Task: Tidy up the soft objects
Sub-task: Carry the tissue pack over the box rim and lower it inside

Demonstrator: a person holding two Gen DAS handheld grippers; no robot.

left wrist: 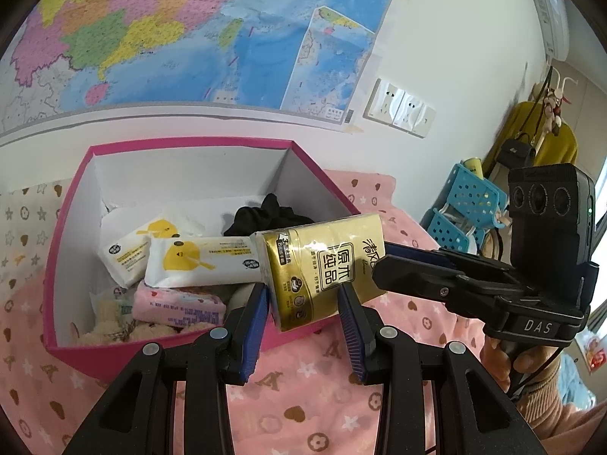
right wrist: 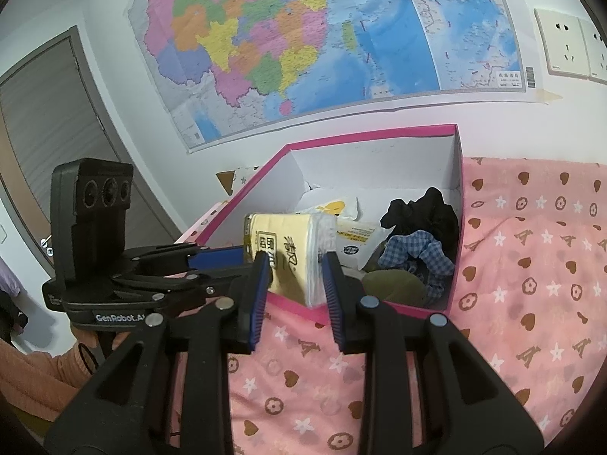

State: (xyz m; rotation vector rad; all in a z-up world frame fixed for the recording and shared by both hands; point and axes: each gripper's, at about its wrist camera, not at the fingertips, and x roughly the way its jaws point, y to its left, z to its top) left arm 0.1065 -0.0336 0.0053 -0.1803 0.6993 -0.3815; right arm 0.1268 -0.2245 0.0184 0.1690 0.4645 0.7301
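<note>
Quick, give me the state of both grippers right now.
Left gripper: closed on the gold tissue pack, held over the pink box.
Right gripper: closed on the same tissue pack, at its end.

We see a gold tissue pack (left wrist: 322, 265) tilted over the near rim of a pink box (left wrist: 60, 250), clamped from two sides. In the box lie two white wet-wipe packs (left wrist: 197, 259) with yellow prints, overlapping, a pink pack (left wrist: 178, 303) beneath them, and something beige and fuzzy (left wrist: 110, 322) at the near wall. A black cloth (right wrist: 425, 212) sits bunched at the far corner beside a blue checked scrunchie (right wrist: 417, 256) and an olive-green soft item (right wrist: 394, 284).
</note>
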